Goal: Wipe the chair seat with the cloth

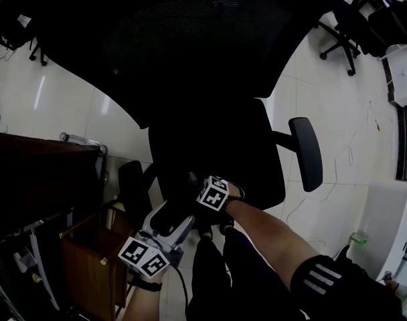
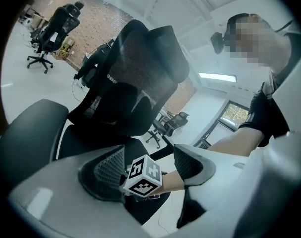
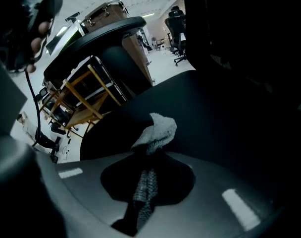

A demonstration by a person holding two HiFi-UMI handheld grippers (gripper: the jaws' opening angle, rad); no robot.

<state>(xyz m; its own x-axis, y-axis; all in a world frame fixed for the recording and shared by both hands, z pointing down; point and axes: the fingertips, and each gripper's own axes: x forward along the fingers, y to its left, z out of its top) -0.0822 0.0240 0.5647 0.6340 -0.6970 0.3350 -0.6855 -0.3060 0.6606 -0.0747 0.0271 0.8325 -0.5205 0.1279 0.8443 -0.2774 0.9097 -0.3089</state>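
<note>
- The right gripper (image 3: 146, 157) is recorded with its jaws clamped together on a fluffy grey-white cloth (image 3: 158, 128).
- The cloth is seen lying against the black padded chair seat (image 1: 217, 149), near its front edge.
- The left gripper (image 2: 148, 156) is held with its jaws wide apart and nothing gripped, just off the seat's front, near the black padded armrest (image 1: 133, 189).
- The black mesh backrest (image 2: 145, 53) is noted upright behind the seat.

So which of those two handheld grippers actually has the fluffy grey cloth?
The right gripper: its jaws are shut on the fluffy grey cloth. The left gripper has its jaws apart, empty.
</note>
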